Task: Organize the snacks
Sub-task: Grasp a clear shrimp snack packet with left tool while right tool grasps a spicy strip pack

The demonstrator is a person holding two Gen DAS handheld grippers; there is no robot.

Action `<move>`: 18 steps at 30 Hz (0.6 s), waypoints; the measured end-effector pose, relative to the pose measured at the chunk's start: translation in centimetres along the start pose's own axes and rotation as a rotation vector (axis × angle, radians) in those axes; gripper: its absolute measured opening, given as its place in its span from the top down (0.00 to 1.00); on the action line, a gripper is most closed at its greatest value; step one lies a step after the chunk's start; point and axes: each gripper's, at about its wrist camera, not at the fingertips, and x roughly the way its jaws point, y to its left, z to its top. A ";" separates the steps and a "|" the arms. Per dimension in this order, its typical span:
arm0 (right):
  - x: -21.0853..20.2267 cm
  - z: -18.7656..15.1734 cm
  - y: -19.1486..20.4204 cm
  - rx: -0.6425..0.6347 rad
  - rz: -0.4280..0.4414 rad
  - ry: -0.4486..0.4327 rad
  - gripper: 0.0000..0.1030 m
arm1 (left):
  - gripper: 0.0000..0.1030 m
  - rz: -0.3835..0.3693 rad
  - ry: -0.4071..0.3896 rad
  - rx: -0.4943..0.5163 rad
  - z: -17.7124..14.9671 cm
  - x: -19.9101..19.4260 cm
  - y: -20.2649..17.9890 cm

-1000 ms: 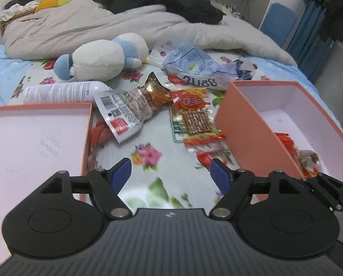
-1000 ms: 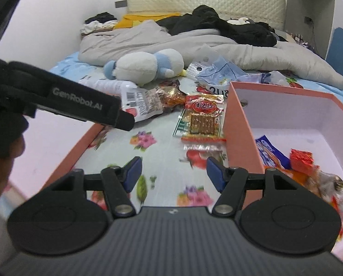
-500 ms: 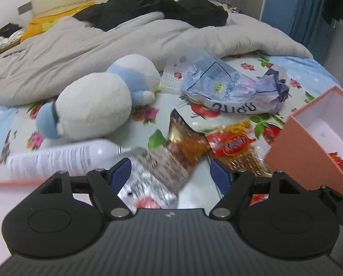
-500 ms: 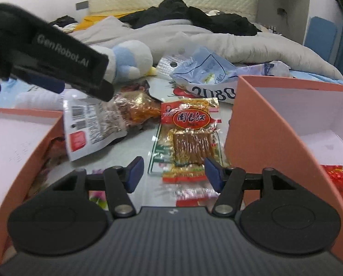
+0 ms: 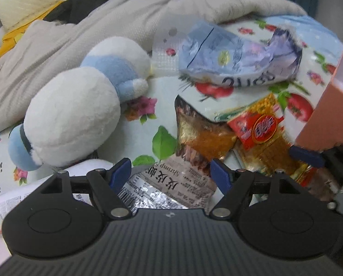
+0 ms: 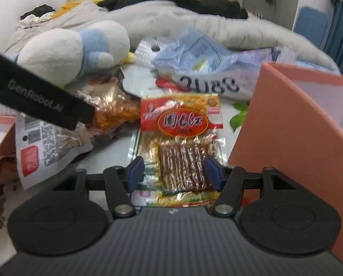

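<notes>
Left wrist view: left claw (image 5: 171, 172) spread wide, nothing between its fingers, poised low over the silver shrimp snack pack (image 5: 171, 187) lying on the flowered bed sheet (image 5: 146, 138). A white and blue plush toy (image 5: 79, 110) sits just left of it; a white bottle (image 5: 45, 188) lies at near left.

Right wrist view: right claw (image 6: 175, 169) also spread, empty, straddling the red and yellow dried-tofu packet (image 6: 183, 138), which lies flat just left of the orange box (image 6: 286, 142). The box stands open, right of the packet.

Judgement: the step is the pickup of each pack. Film packs lying flat likely give little to bite; better to tilt each claw down, catch an edge or a crimped seam, then close slowly. The right claw should stay clear of the box wall. The left should avoid snagging the amber wrapper (image 5: 206, 135) touching its pack's far end.
</notes>
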 end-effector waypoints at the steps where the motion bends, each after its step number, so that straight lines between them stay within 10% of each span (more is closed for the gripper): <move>1: -0.1 -0.1 -0.1 0.003 0.006 -0.001 0.42 | 0.23 0.002 0.002 -0.003 -0.1 0.2 0.0; 9: -0.3 -0.3 -0.1 -0.008 0.009 0.019 0.45 | 0.46 -0.033 0.016 -0.042 -1.0 0.2 -0.5; 16: -1.0 0.1 -0.3 0.001 0.061 0.047 0.95 | 0.86 -0.053 0.015 -0.133 -1.1 -1.8 0.0; 18: -1.3 -0.3 -0.2 -0.006 0.066 0.056 0.95 | 0.91 -0.056 0.020 -0.158 -1.3 -2.3 0.1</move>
